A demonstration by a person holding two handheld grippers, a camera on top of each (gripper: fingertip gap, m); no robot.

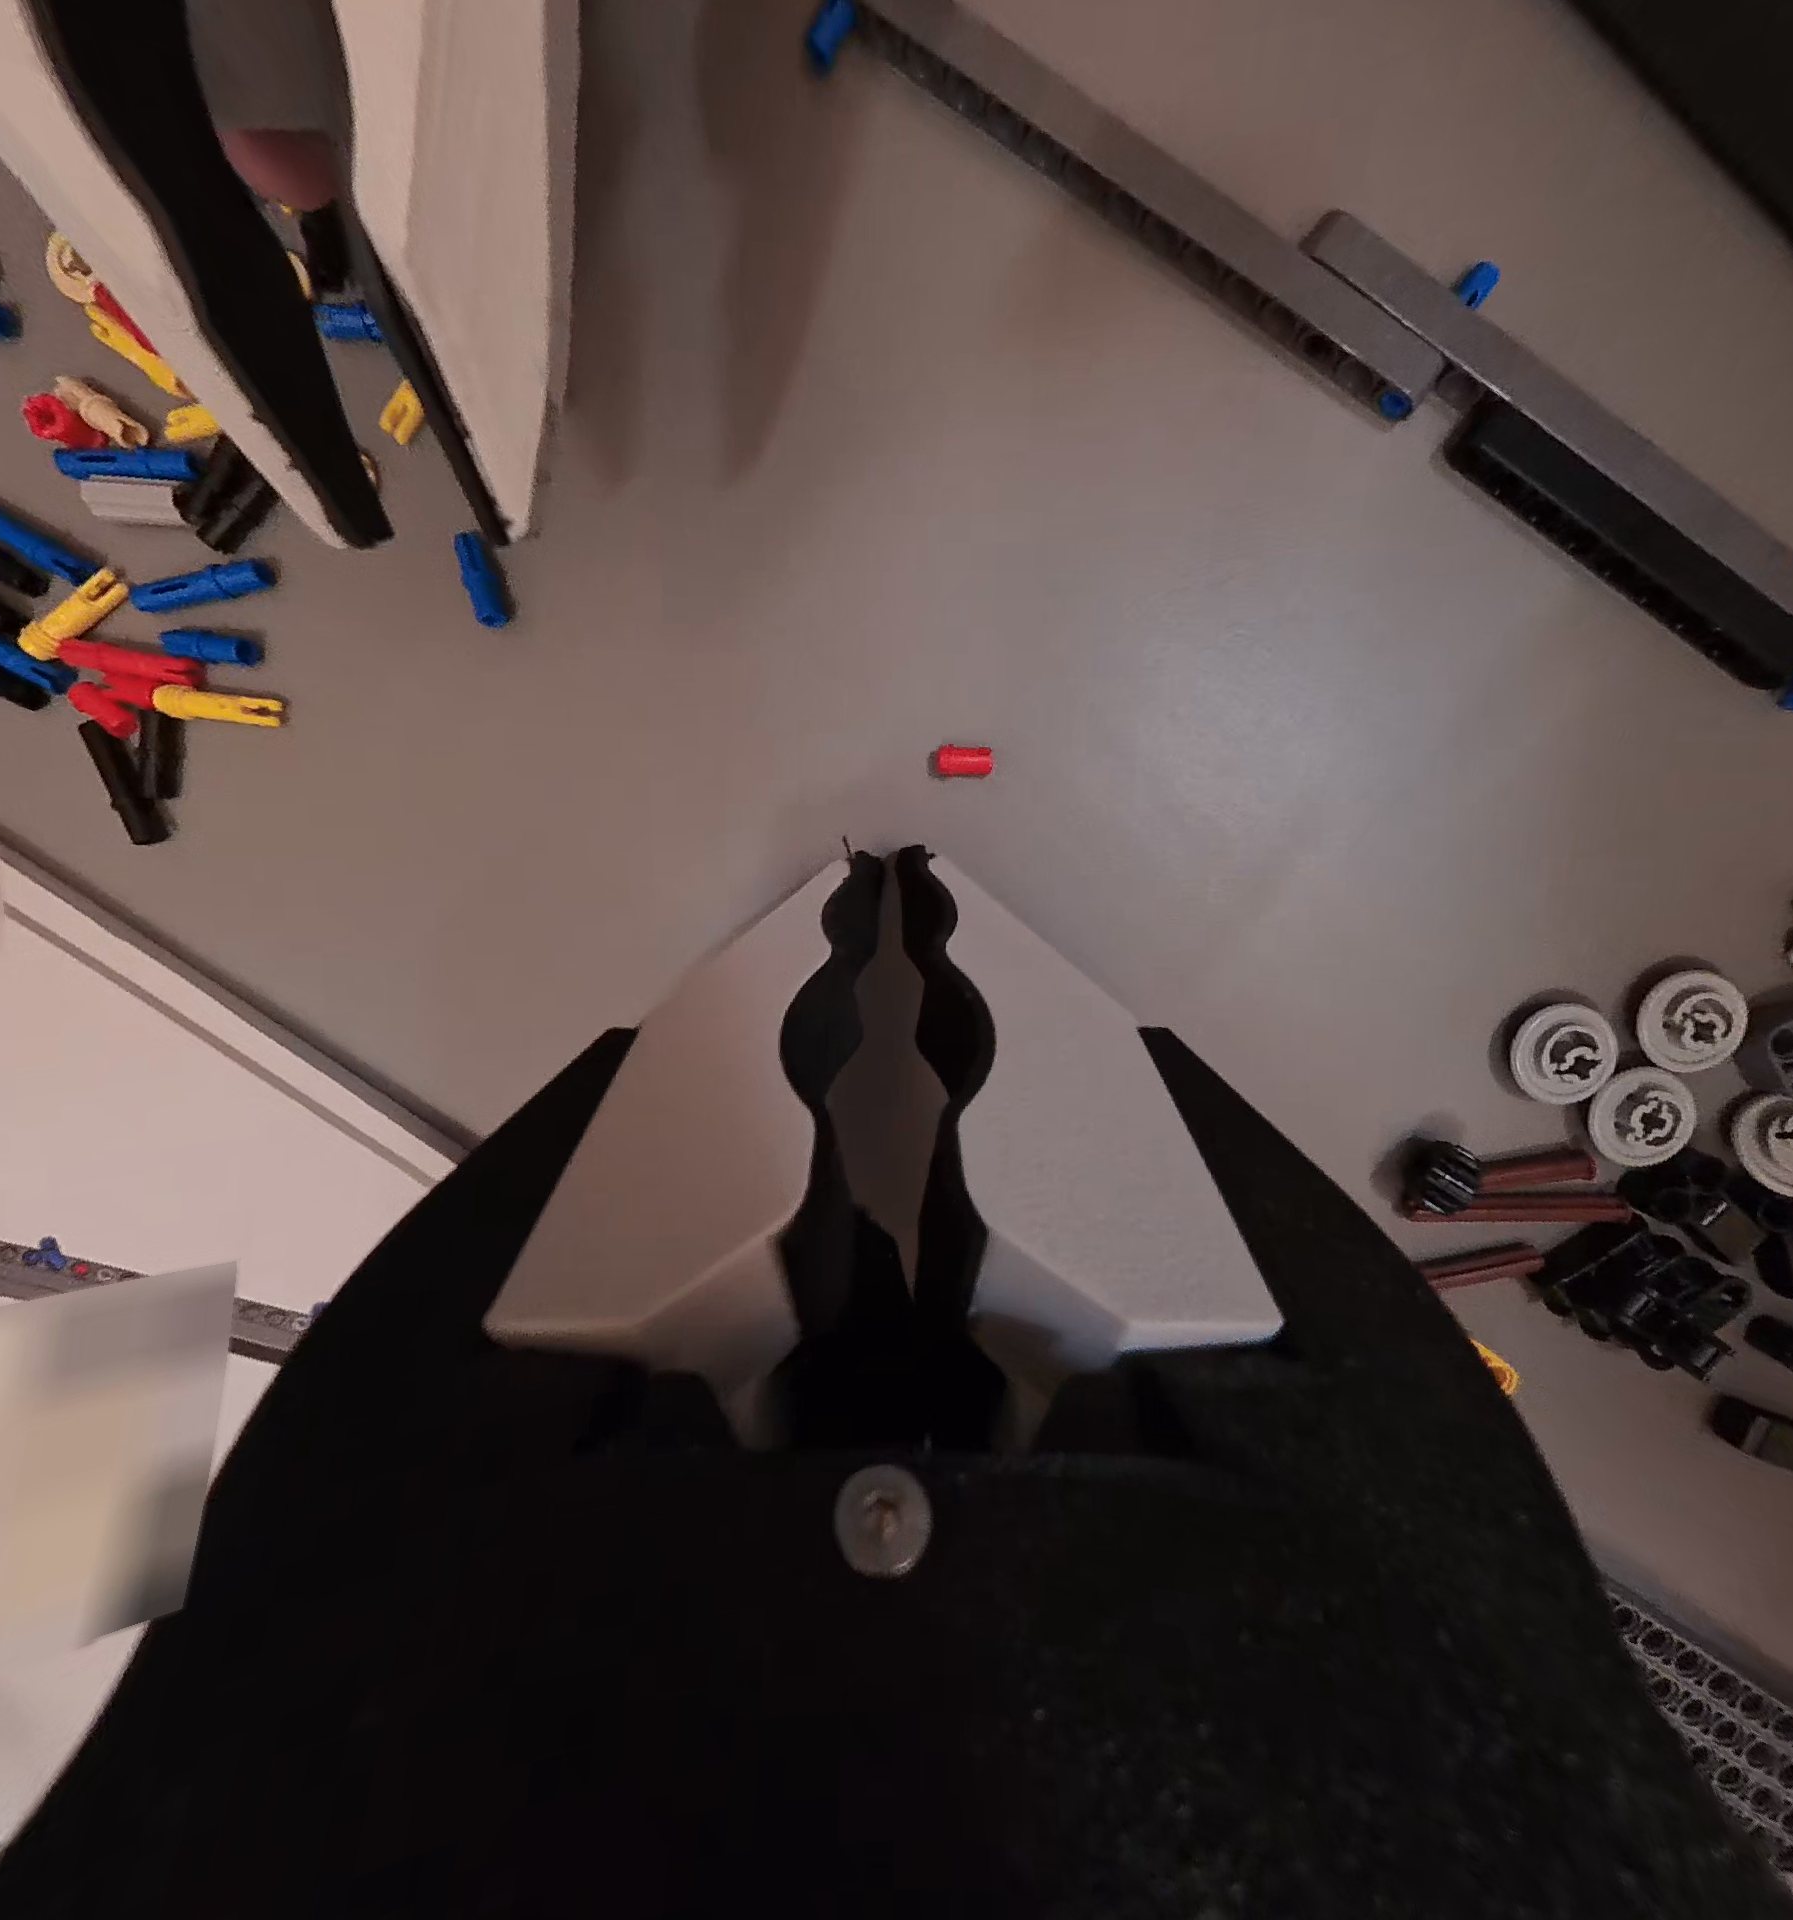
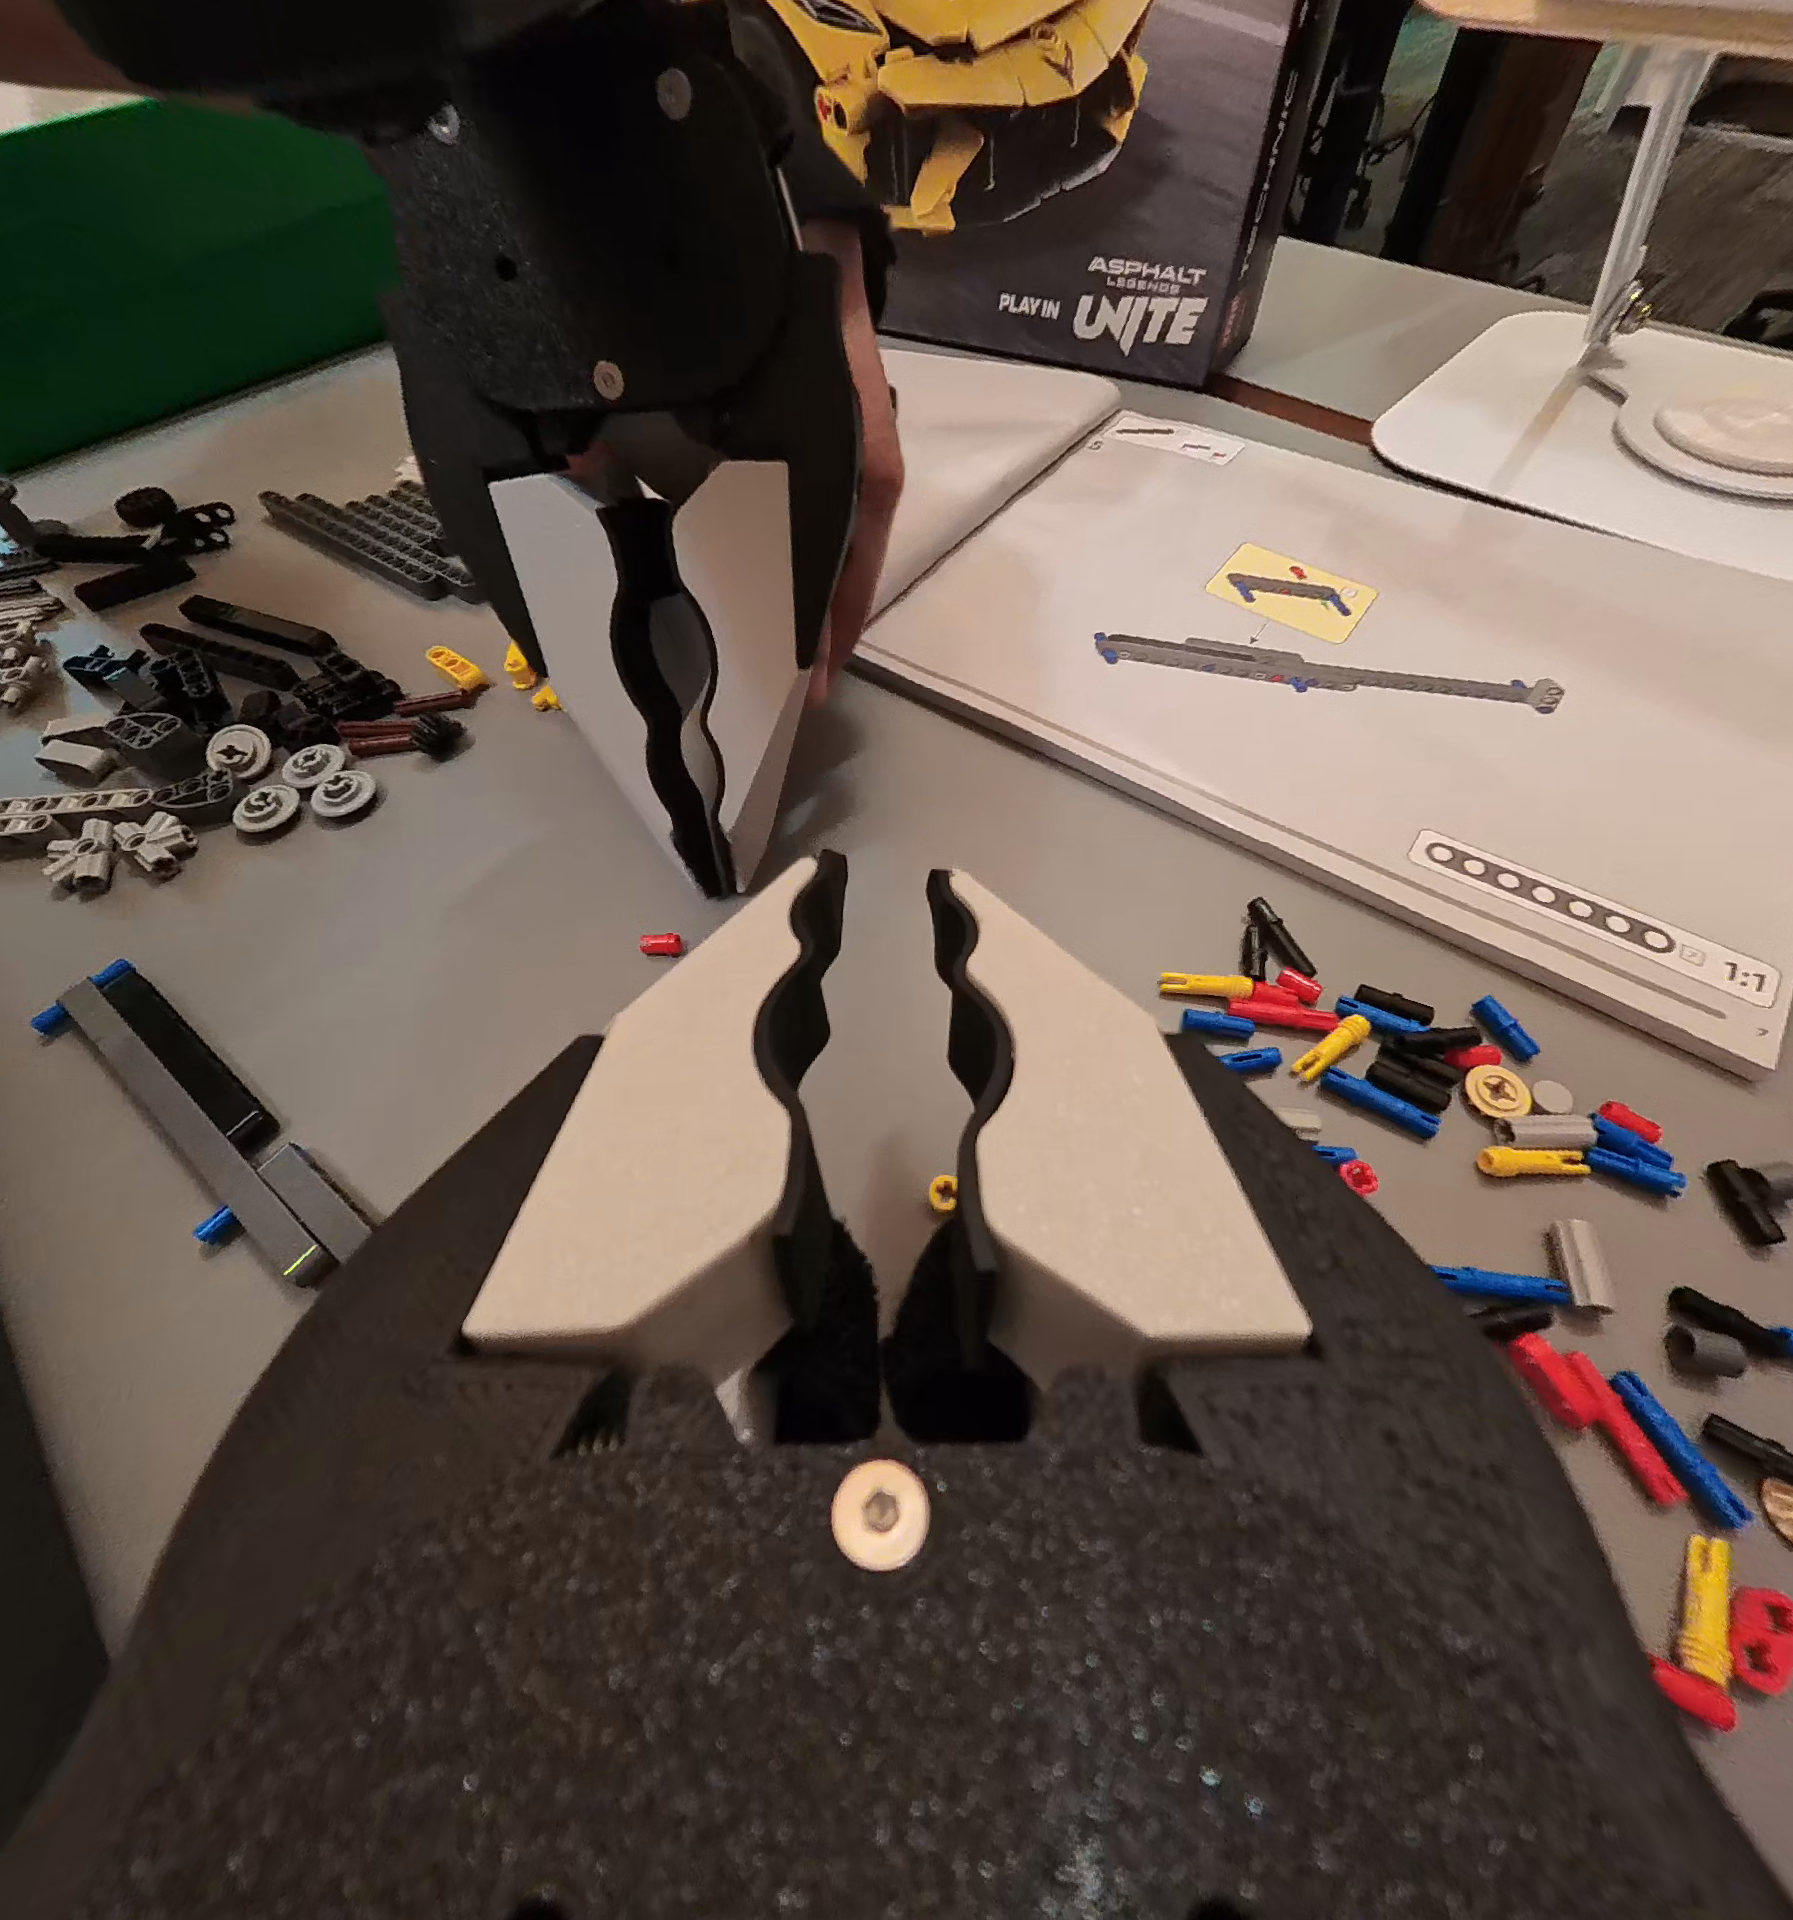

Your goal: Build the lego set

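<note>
Beam (image 2: pixel 201 1117): far left on table (image 2: pixel 372 987), blue pins fitted. Red pin (image 2: pixel 661 943): loose, between beam and grippers. Left gripper (image 2: pixel 710 883): jaws closed, empty, tips beside pin. Right gripper (image 2: pixel 884 883): jaws parted, empty. Advice: open left, straddle pin lengthwise, close gently; small round part likely rolls.

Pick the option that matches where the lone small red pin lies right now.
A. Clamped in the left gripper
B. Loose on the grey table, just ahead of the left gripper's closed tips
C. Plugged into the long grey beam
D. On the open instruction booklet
B: the small red pin lies alone on the table, apart from the left gripper, whose jaws are closed on nothing.
</note>
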